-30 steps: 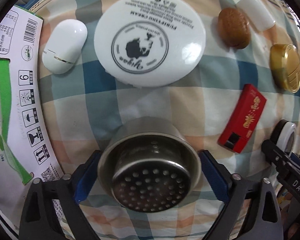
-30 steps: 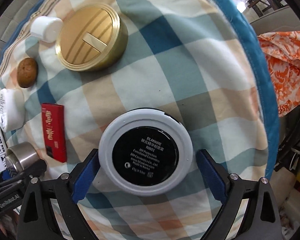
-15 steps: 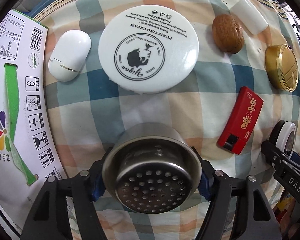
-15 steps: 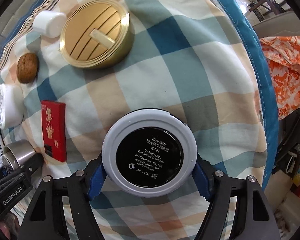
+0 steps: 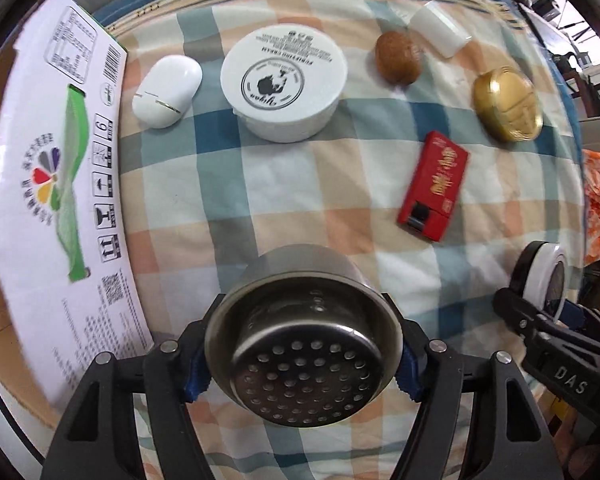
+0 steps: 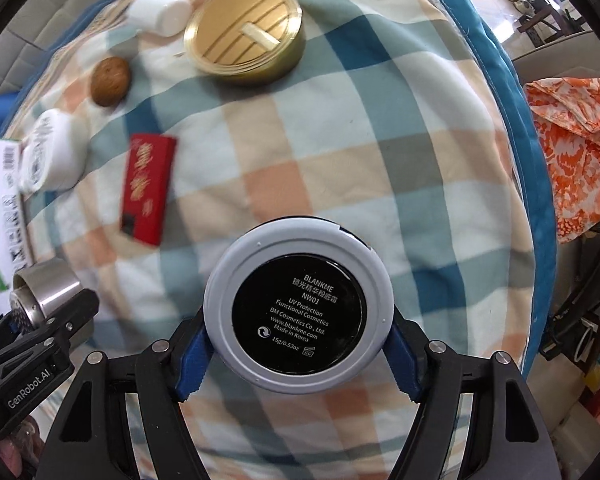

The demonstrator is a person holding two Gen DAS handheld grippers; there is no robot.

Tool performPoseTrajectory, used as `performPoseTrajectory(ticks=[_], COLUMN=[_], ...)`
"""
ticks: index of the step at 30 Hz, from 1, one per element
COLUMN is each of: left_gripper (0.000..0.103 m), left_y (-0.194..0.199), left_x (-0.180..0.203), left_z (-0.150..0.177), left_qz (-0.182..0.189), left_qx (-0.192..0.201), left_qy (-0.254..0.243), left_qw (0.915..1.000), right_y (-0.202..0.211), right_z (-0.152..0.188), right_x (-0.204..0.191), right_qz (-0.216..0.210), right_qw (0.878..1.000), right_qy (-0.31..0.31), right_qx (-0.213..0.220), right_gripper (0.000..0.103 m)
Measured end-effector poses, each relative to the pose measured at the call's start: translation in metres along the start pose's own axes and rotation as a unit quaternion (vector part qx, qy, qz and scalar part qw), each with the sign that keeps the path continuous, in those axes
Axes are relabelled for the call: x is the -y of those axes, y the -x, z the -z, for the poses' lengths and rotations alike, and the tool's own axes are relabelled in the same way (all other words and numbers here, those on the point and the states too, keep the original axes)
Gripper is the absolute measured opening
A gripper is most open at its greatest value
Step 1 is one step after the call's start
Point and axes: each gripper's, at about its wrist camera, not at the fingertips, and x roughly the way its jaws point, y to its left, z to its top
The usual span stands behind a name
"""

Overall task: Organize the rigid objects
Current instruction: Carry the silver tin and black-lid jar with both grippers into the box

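Checked cloth (image 5: 284, 184) covers the whole work surface, w/ a white printed carton (image 5: 60, 208) lying flat along its left edge in the left wrist view. Largest loose item is the white cream jar (image 5: 284, 80), lid down, label up, near the far side; a white oval case (image 5: 166, 92) sits just left of it, apart. Gold round tin (image 6: 246, 42) stands toward the far right, w/ a white cap (image 6: 160, 14) lying on its side just beyond and a brown walnut (image 6: 110, 82) nearer the jar. Red flat box (image 6: 148, 188) lies mid-cloth, betw. tin and grippers. Left gripper (image 5: 302, 360) is clamped on a steel strainer cup (image 5: 304, 344), perforated end facing the cam, blue pads pressed to both sides at roughly mid-width; cup looks clear of the cloth. Right gripper (image 6: 298, 348) is clamped likewise on a round compact (image 6: 298, 308), black label facing the cam, grey rim squeezed betw. the pads, also about half open. Both jaws closed in on their items w/in the last sec. Orange patterned fabric (image 6: 576, 140) hangs off to the right, beyond the cloth's blue border.
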Motion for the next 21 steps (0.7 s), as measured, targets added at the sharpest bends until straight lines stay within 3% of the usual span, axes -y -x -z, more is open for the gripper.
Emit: performPoseTrajectory(ticks=[8, 11, 16, 21], left_gripper=[0.069, 0.069, 0.069, 0.069], left_y=[0.078, 0.097, 0.126, 0.151], left_x=[-0.018, -0.031, -0.076, -0.127], left_z=[0.008, 0.033, 0.045, 0.034], left_qz=[0.03, 0.036, 0.044, 0.044], left_qx=[0.06, 0.082, 0.117, 0.137], left_qy=[-0.005, -0.004, -0.001, 0.009], left_qw=[0.9977, 0.9959, 0.9922, 0.9896], right_y=[0.064, 0.097, 0.143, 0.166], right_z=[0.027, 0.029, 0.039, 0.042], right_x=[-0.038, -0.054, -0.095, -0.156], right_qz=[-0.023, -0.032, -0.044, -0.052], right_qw=[0.998, 0.996, 0.992, 0.988], right_qy=[0.036, 0.051, 0.073, 0.09], right_qx=[0.044, 0.062, 0.094, 0.112], right_gripper=[0.076, 0.076, 0.076, 0.076])
